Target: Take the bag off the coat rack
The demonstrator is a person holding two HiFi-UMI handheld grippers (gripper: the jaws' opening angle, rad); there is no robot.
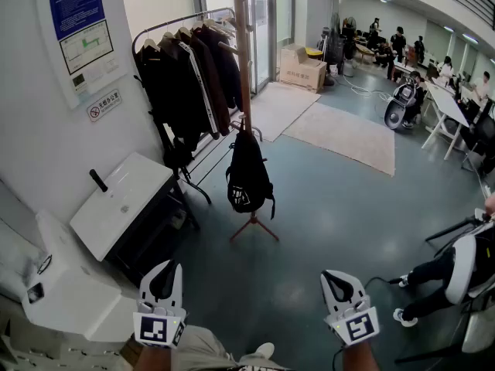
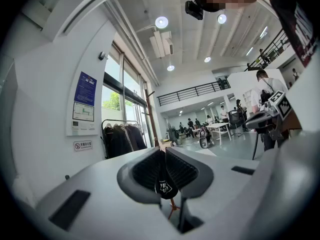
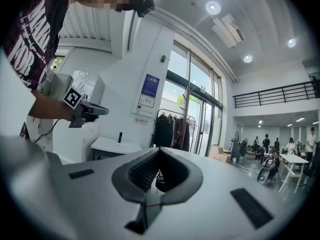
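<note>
**Operator:** Report task status.

**Technician:** Not begun. The bag [image 1: 248, 175] hangs on the coat rack [image 1: 243, 60], low on the wooden pole, with its bottom off the floor [image 1: 332, 215]. Neither gripper is near it.

**Operator:** Condition of the grippers?

**Technician:** The left gripper [image 1: 165, 267] is clenched, pads together, with nothing between them. The right gripper [image 1: 337, 278] is likewise clenched and empty. Both are held low, close to the person, and well apart from the rack. In each gripper view the bag appears only in the distance, beyond the closed pads.

**Operator:** Steps remaining?

**Technician:** All of them, as I judge it:
- Walk up to the rack.
- Open one gripper.
- Grasp the bag near its top.
- Lift it clear of its peg.
- Draw it away.

How the bag's strap sits on the peg is too small to tell from here.

**Operator:** Anything near the work area?

**Technician:** A clothes rail [image 1: 182, 20] with dark coats [image 1: 189, 72] stands just behind the rack. A white cabinet [image 1: 120, 199] stands near it on the left. Approaching from the right side is probably the easier route.
</note>
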